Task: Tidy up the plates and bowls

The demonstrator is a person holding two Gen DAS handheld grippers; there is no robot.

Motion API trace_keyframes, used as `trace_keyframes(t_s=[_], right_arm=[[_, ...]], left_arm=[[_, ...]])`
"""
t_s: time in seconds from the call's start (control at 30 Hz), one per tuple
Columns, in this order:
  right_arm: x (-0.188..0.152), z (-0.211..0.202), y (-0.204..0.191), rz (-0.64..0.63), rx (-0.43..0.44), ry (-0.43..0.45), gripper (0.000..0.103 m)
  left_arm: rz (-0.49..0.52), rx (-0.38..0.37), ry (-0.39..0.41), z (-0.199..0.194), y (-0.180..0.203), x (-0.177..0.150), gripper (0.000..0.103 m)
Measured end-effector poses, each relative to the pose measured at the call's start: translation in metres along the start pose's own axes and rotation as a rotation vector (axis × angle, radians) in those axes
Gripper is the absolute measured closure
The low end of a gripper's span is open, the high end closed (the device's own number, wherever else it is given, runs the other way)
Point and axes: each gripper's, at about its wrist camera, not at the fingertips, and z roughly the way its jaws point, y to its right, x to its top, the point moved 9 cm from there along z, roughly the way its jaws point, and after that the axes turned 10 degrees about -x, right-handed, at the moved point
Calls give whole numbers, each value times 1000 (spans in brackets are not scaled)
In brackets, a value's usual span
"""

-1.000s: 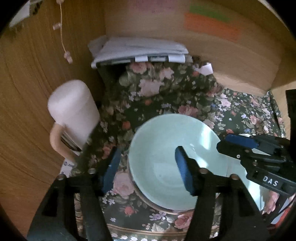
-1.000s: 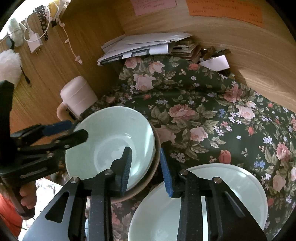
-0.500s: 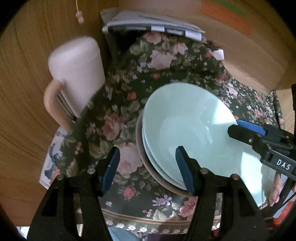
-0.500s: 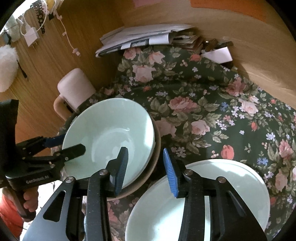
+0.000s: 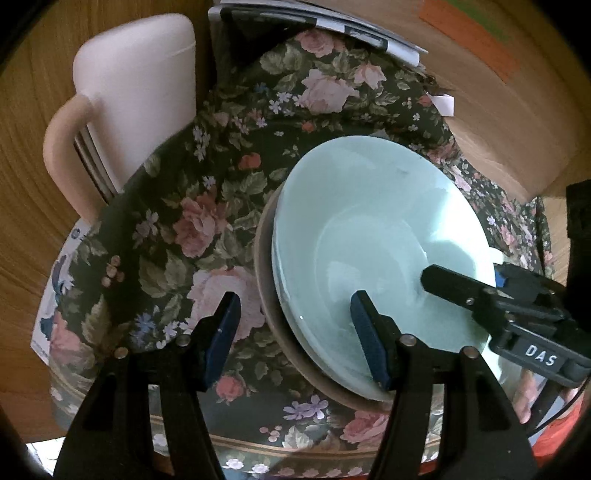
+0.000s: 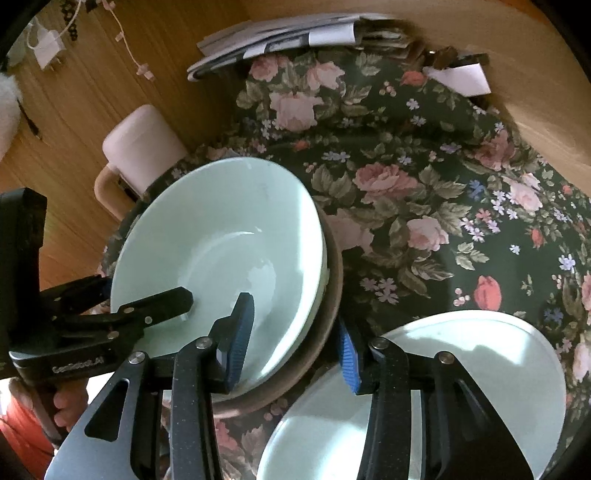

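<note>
A pale green bowl point(image 5: 373, 236) point(image 6: 221, 251) sits nested in a stack on a brown dish point(image 5: 269, 306) point(image 6: 332, 280), on the floral tablecloth. My left gripper point(image 5: 295, 339) point(image 6: 147, 290) is open and straddles the stack's near-left rim, one pad inside the bowl and one over the cloth. My right gripper point(image 6: 293, 343) point(image 5: 461, 277) straddles the opposite rim. Its jaws are opening, with the rim between the pads and not pressed. A pale green plate point(image 6: 472, 369) lies under the right gripper's right finger.
A pink mug point(image 5: 136, 92) point(image 6: 144, 147) stands left of the stack by the wooden wall point(image 5: 26, 184). A pile of papers point(image 6: 277, 33) lies at the back, with a small white card point(image 6: 461, 79) beside it. A person's hand point(image 6: 70, 398) holds the left gripper.
Both grippers came down closer to the bowl stack. The right gripper's jaws widened off the rim they had pinched. The left gripper rolled, its opening unchanged.
</note>
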Motion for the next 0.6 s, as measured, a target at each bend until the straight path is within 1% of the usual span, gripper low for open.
trace_keyframes(t_s=[0.07, 0.17, 0.2, 0.23, 0.3, 0.5, 0.6], right_arm=[[0, 4, -2, 1, 1, -8, 64], [0, 8, -2, -1, -4, -8, 64], [1, 7, -3, -5, -8, -4, 64], [2, 7, -3, -9, -10, 1, 65], [2, 6, -2, -10, -10, 1, 65], [4, 7, -1, 9, 0, 4, 67], [3, 4, -3, 8, -11, 8, 67]], left_arm=[[-2, -9, 8, -1, 0, 0, 43], [11, -9, 21, -2, 3, 1, 53], [24, -7, 27, -3, 5, 2, 57], [49, -3, 33, -3, 9, 3, 59], [92, 43, 42, -4, 14, 3, 59], [65, 37, 40, -4, 11, 5, 59], [60, 53, 52, -5, 13, 6, 59]])
